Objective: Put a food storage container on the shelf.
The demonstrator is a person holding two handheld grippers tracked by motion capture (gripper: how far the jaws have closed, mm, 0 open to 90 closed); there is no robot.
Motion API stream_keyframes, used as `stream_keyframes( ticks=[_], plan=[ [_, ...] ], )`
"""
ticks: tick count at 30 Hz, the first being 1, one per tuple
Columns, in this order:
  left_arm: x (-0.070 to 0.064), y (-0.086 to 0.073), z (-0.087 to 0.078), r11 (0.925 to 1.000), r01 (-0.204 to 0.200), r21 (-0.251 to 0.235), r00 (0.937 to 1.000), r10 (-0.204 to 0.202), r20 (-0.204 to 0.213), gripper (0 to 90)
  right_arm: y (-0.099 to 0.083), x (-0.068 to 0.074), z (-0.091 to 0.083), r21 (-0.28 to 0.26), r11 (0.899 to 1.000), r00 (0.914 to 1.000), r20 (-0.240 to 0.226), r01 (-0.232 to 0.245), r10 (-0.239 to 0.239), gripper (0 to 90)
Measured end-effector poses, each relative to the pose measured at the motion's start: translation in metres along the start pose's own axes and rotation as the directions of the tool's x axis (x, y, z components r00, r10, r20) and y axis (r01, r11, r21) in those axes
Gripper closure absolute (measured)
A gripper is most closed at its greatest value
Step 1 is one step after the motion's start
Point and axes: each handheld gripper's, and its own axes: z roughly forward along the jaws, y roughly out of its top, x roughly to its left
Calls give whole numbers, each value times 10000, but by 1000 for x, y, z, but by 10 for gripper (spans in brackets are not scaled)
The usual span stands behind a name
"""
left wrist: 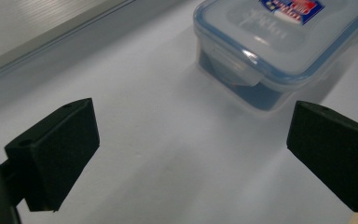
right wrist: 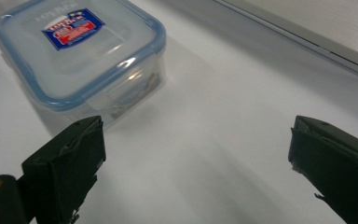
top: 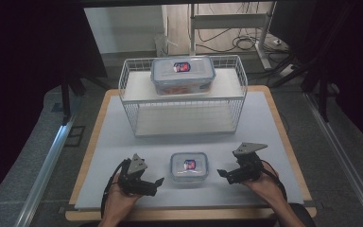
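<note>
1. A small clear plastic food box with a blue-rimmed snap lid and a red-and-blue label (top: 189,166) sits on the grey mat of the tabletop (top: 264,123), near the middle of the near edge; its lid is on.
2. The left gripper (top: 159,181) rests low by the near edge, just left of the small box and apart from it; its jaws stand wide apart with nothing between them; in the left gripper view the small box (left wrist: 279,42) lies ahead, toward the right jaw.
3. The right gripper (top: 221,173) sits just right of the box, jaws likewise spread and empty, not touching it; in the right gripper view the box (right wrist: 81,56) lies beyond the left jaw.
4. A white wire basket (top: 238,87) stands toward the far edge; a larger clear lidded box with a blue rim (top: 183,74) rests on its upper shelf, holding what seems to be something reddish.
</note>
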Motion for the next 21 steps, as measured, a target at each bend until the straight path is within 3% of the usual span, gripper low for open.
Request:
stream_keyframes(
  ticks=[7,13,16,19,21],
  plan=[
    [-3,8,6,9997,-44,234,9997,39,238,42,5,4,3,252,9995,9990,-383,-209,218,33],
    [-2,17,14,9994,91,322,9993,-103,367,67,11,6,2,189,9994,9984,-471,-294,302,124],
    [0,22,18,9991,342,260,9973,-358,643,84,15,8,2,195,9995,9980,-574,-241,252,161],
    [4,25,22,9974,702,147,9899,-714,1227,119,19,10,2,218,9995,9977,-631,-222,236,205],
    [5,28,26,9972,713,244,9884,-739,1324,131,22,11,2,207,9994,9966,-768,-291,306,224]
  ],
)
